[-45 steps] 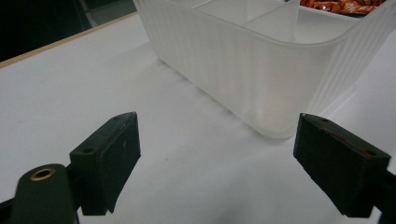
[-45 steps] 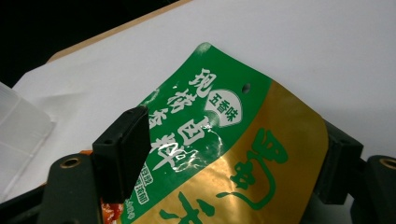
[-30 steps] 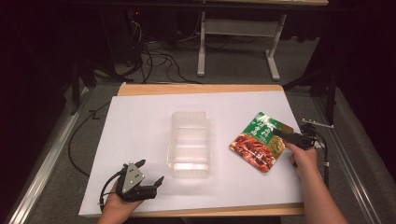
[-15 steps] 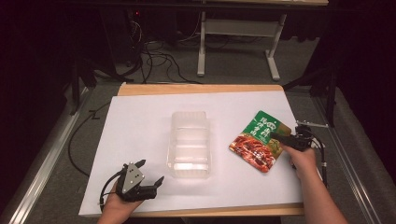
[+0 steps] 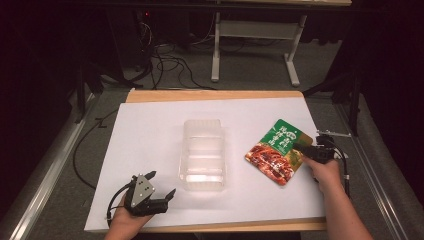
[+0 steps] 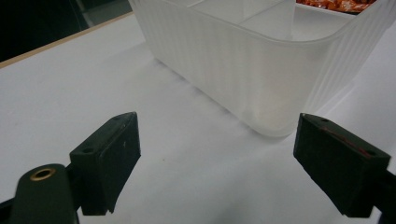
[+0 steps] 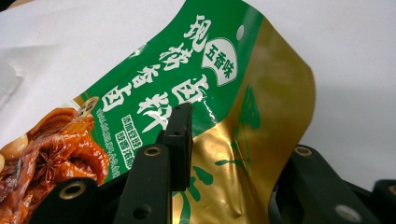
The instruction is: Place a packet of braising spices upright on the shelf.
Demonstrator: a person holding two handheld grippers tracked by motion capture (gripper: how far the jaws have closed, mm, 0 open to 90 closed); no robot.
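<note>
A green, gold and red food pouch lies on the white sheet, right of a clear plastic container. My right gripper is at the pouch's right edge. In the right gripper view one jaw lies over the pouch and the other sits under its lifted gold edge. The jaws of the right gripper have just been closing, with a gap still between them. My left gripper rests open near the front left of the sheet. Nothing is between its pads as the left gripper faces the ribbed container.
The white sheet covers a wooden table. A grey floor with cables and a white desk frame lies beyond the far edge. A metal rail runs along the table's right side.
The right gripper's jaws have drawn closer together around the pouch's right edge, which now lifts a little. The left gripper and the container have not moved.
</note>
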